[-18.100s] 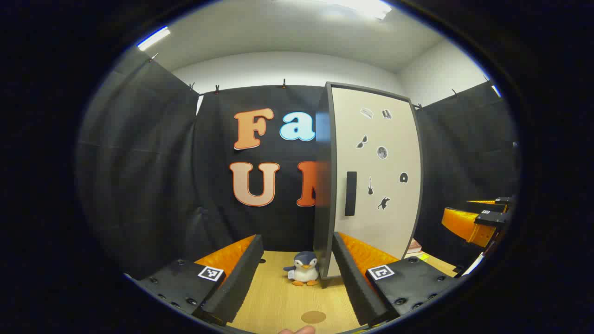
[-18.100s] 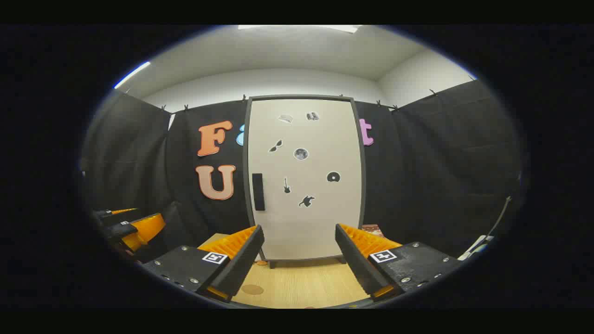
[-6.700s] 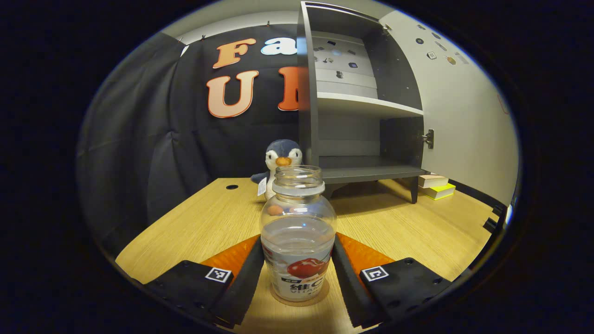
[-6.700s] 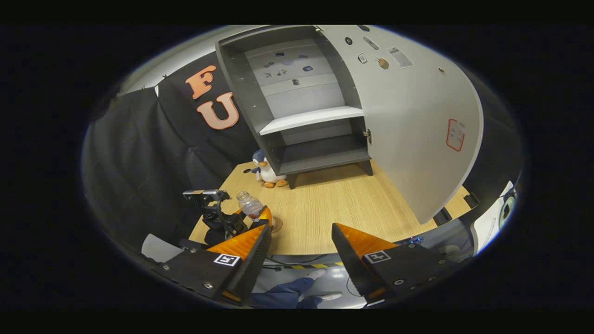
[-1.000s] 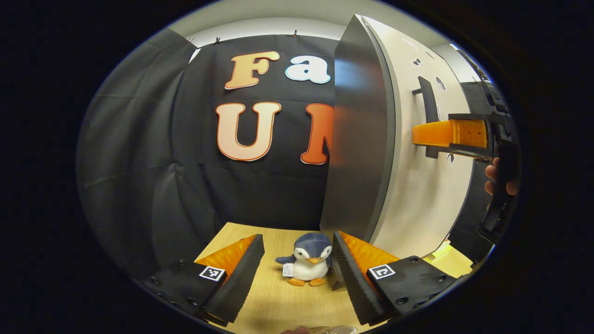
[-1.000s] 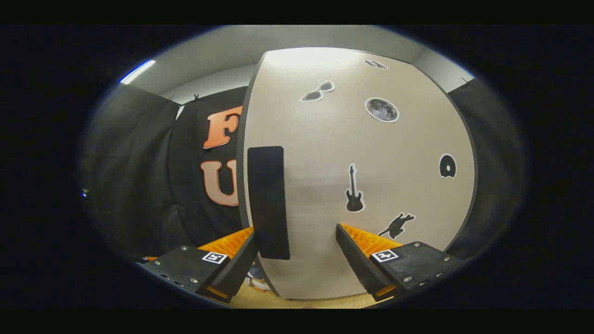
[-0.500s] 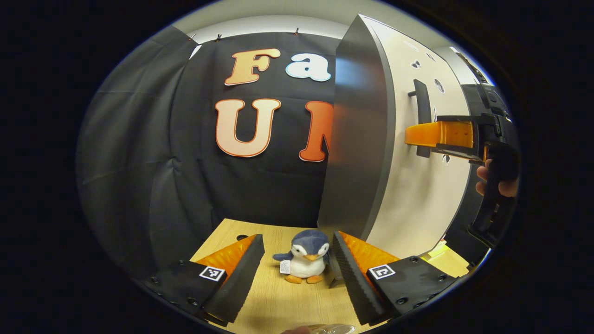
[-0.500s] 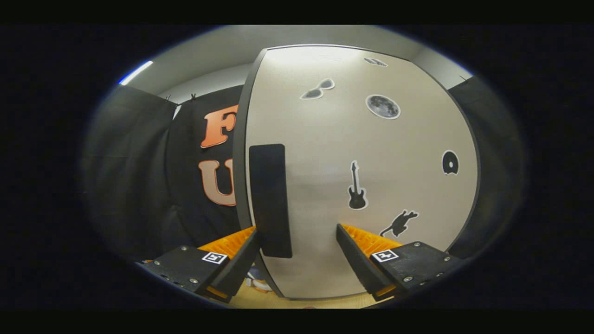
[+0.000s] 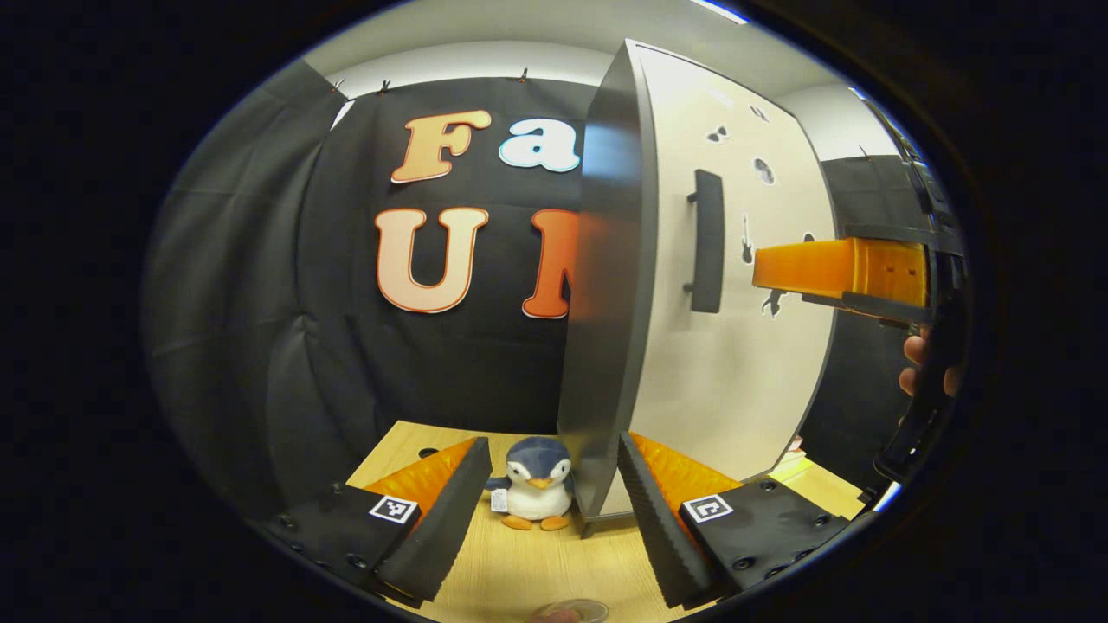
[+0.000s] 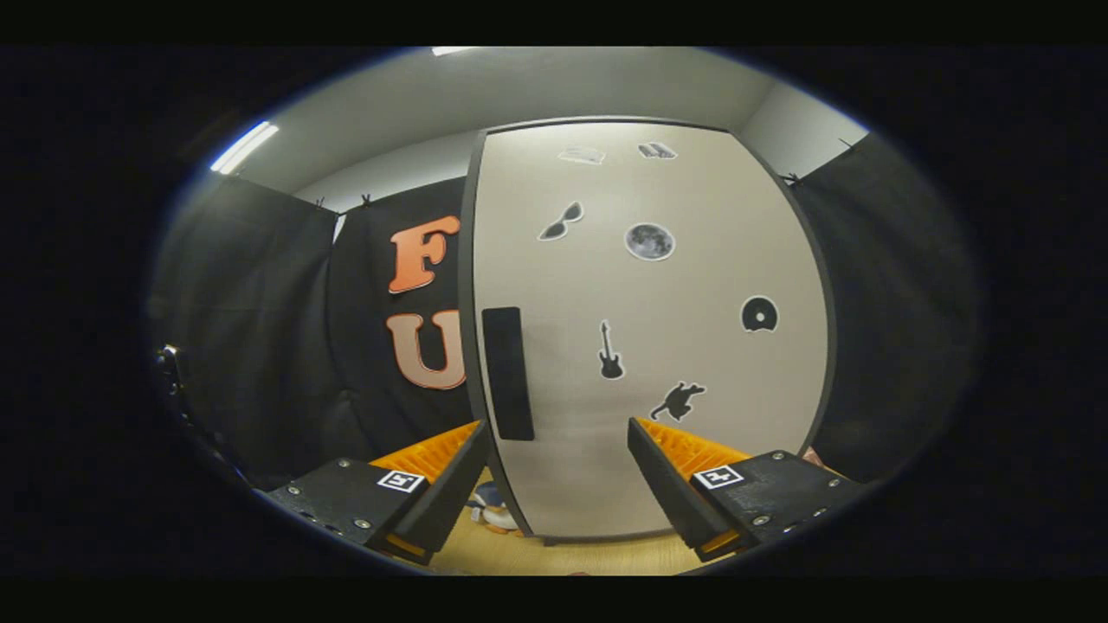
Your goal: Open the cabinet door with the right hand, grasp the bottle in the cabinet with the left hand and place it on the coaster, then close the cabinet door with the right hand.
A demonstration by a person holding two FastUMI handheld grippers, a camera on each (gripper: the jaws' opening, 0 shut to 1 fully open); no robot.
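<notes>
The cabinet stands at the back of the table with its pale door lying flat against it. A dark upright handle runs along the door's left edge. My right gripper is open and faces the door a little way off, with nothing between its fingers; from the side, my right gripper points at the door just right of the handle. My left gripper hangs open and empty over the table. A clear round bottle rim peeks in at the bottom edge.
A small plush penguin sits on the wooden table at the cabinet's left front corner. Some flat books lie to the right of the cabinet. A hand holds the right gripper.
My right gripper has drawn back from the door, so the handle no longer sits between its fingers. The left gripper view has swung slightly, showing more of the door's face.
</notes>
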